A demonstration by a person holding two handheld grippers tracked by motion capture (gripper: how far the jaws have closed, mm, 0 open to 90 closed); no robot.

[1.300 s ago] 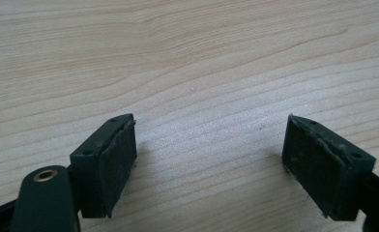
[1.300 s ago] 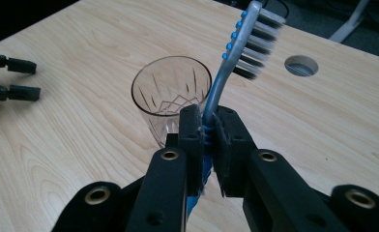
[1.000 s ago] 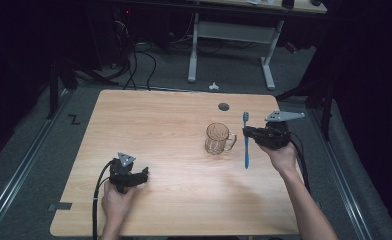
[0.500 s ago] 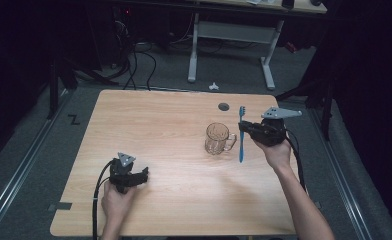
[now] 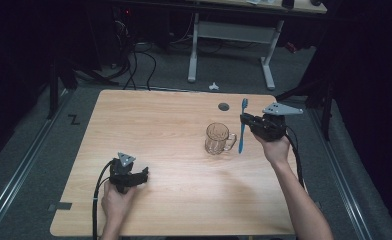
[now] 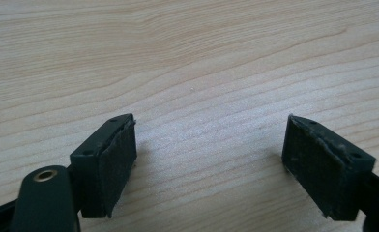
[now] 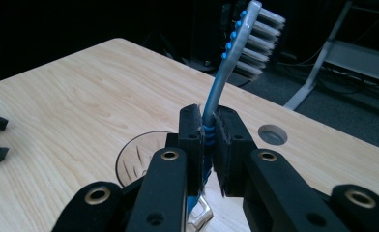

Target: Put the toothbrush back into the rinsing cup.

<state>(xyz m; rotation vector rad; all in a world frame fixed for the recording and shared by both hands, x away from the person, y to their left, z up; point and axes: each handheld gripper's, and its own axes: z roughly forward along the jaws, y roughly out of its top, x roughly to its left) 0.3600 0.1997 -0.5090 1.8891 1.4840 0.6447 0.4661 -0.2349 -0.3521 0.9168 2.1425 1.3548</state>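
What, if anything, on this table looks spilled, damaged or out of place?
Nothing stands out. The glass mug stands upright and looks empty on the wooden table, with no spill. The right claw holds the blue toothbrush upright beside it.

No text, label, brand or number can be read on anything in these views.

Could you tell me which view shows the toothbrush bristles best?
The right gripper view: the toothbrush head stands close and sharp above the shut pads, white bristles plainly seen. The high view shows the whole toothbrush upright beside the mug, but its bristles are too small to make out.
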